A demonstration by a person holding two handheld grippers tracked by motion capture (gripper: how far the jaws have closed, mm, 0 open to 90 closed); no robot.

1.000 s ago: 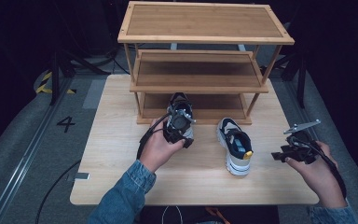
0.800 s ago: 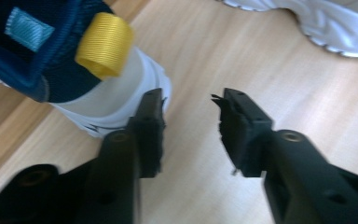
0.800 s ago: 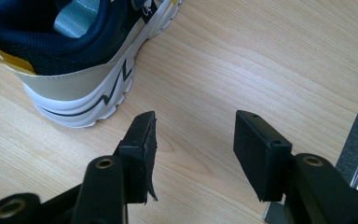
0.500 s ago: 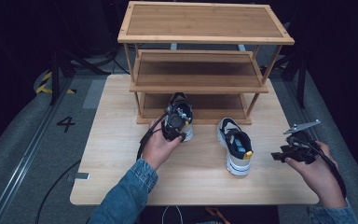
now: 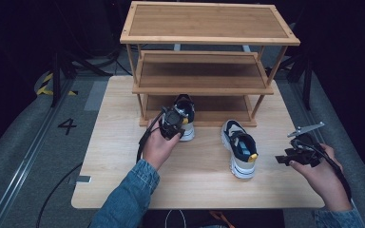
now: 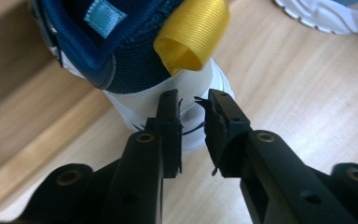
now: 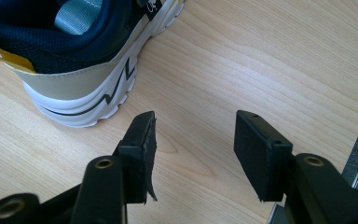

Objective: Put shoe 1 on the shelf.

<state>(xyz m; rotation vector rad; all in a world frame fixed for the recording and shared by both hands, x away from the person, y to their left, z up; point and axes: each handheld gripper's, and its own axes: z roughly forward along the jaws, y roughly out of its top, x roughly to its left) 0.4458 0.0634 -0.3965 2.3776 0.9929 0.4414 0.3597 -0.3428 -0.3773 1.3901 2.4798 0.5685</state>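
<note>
1. Wooden table (image 5: 123,142) carries a three-tier wooden shoe rack (image 5: 204,66) at its far side. Bottom shelf sits low under the middle tier; a rack post stands just left of the sneaker at the rack's front edge.
2. Two matching sneakers, white soles, navy collars, yellow heel loops. Left sneaker (image 5: 186,118) toe-in at the rack's bottom shelf, heel out toward the person. Right sneaker (image 5: 240,148) lies on open table, toe toward the rack, well apart from both the rack and the first shoe.
3. Left gripper (image 5: 172,124) is right at the left sneaker's heel. In the left gripper view the jaws stand narrow, a small gap between them, tips against the white heel counter (image 6: 168,93) below the yellow pull loop (image 6: 193,35). No clear pinch visible; nothing gripped between the pads.
4. Right gripper (image 5: 298,151) held off the table's right edge, near the right sneaker but apart. Right gripper view: jaws wide open over bare wood, sneaker heel (image 7: 70,88) ahead and left, untouched.
5. Against a second ago: left gripper's jaws have just been closing and it sits closer in on the heel. Right hand unmoved.
</note>
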